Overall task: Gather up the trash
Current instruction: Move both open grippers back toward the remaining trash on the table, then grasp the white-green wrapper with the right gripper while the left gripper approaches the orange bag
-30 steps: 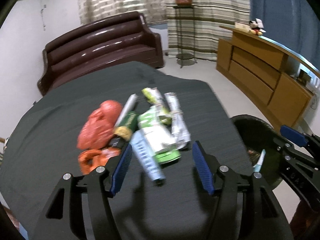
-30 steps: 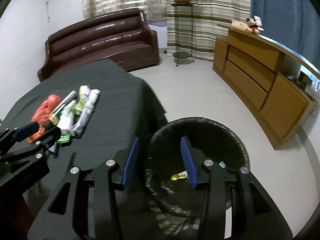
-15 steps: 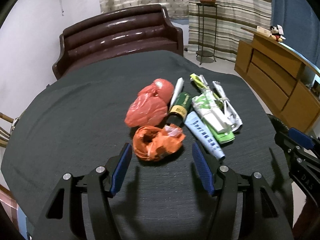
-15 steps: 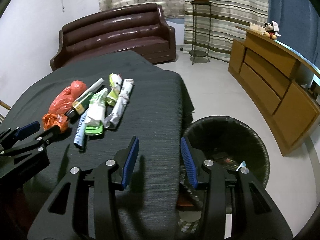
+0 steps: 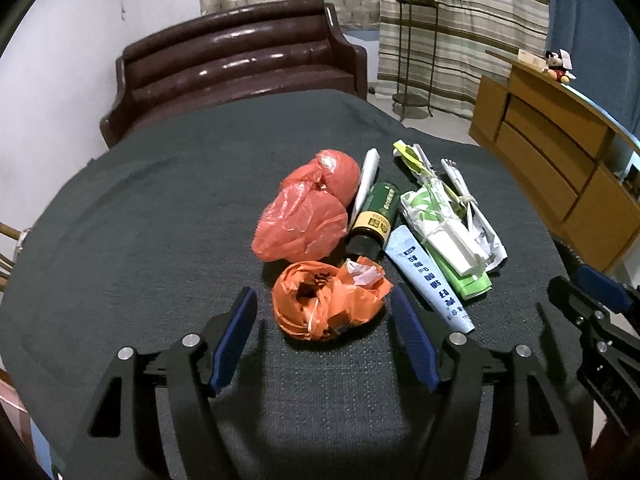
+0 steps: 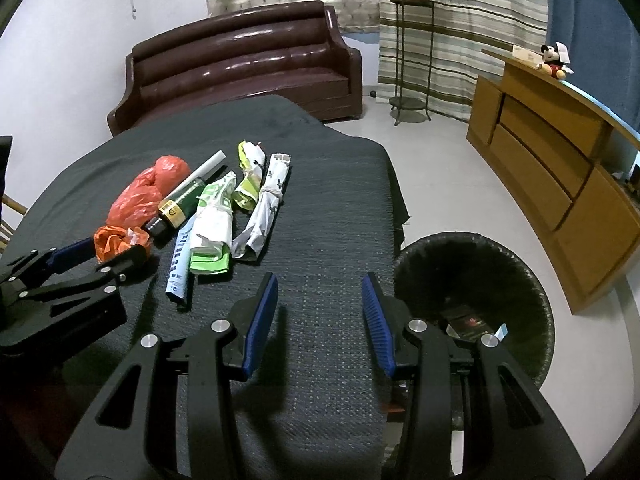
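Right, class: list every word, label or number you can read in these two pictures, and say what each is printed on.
None can be read with certainty.
Light blue tube: dark characters along it, too blurred.
Dark green bottle: yellow label print, too small.
Orange bag: small printed patch, unreadable.
Right gripper: embossed letters on its body, unclear.

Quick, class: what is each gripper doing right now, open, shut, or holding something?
Left gripper: jaws opening, the crumpled orange bag sits between the tips, not gripped.
Right gripper: open, holding nothing, over the dark tablecloth.
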Motion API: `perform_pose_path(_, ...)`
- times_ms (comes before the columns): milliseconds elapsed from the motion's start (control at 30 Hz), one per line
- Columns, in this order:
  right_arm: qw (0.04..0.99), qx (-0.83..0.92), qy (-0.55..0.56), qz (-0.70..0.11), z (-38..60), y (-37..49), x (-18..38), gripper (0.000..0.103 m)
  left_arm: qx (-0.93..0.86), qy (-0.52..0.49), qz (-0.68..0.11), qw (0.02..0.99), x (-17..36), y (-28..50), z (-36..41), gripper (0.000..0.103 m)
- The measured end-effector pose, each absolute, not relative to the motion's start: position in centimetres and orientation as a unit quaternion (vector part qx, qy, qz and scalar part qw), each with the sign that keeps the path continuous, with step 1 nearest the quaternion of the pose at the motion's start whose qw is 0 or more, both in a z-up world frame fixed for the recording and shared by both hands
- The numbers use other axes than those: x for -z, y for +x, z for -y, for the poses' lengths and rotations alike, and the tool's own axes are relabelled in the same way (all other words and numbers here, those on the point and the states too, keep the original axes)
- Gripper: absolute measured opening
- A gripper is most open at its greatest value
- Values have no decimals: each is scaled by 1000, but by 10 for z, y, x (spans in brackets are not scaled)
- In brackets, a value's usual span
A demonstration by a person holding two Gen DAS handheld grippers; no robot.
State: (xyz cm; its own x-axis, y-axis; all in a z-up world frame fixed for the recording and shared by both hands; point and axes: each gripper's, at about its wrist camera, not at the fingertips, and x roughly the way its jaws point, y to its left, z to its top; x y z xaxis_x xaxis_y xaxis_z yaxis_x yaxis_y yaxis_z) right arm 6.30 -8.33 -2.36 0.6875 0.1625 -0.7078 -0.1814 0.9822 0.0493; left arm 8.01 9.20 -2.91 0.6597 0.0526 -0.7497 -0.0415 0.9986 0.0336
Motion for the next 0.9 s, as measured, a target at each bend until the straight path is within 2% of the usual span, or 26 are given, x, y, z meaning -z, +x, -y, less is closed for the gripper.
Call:
perform_pose_path(67, 917, -95, -11, -387, 84, 65, 24, 43, -17, 4, -417, 909, 30, 82, -93, 67)
perform_pose_path(167, 916, -97, -10, -389, 80, 68, 26, 43, -8, 4, -423, 906, 32, 83, -94, 57)
perform_pose_path(300, 916, -99, -11, -390, 78, 70, 27, 43, -2, 4, -421, 907, 31, 81, -93, 54)
perform_pose_path(900, 915, -124, -34, -384, 47, 69, 21, 43, -17, -17, -407, 913, 17, 62, -124, 53)
